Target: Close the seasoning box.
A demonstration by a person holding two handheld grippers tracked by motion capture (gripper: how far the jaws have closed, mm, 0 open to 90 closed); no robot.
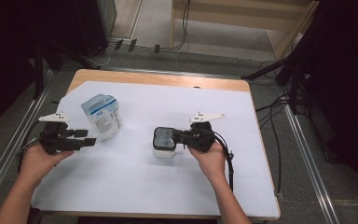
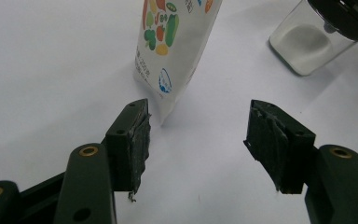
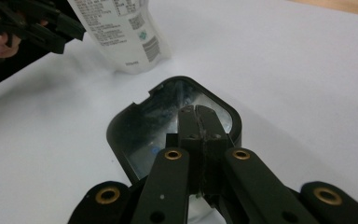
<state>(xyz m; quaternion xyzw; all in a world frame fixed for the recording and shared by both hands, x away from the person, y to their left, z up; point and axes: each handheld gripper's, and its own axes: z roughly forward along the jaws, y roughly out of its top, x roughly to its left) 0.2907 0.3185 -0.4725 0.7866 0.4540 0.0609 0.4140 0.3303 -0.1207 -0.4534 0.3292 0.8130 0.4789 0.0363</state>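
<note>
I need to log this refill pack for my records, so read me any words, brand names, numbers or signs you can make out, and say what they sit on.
Pouch, back panel: dense small print and a barcode, too small to read.
Pouch, front: coloured vegetable pictures, a round blue emblem and small characters, none legible.
Pouch, high view: blue header and text lines, blurred.
Jar: no lettering visible.

Pouch [image 2: 168,51] top cut off by frame edge in left gripper view, print too small to read. Jar [image 3: 177,126] near rim hidden behind right gripper [image 3: 198,112]; contents unclear.
</note>
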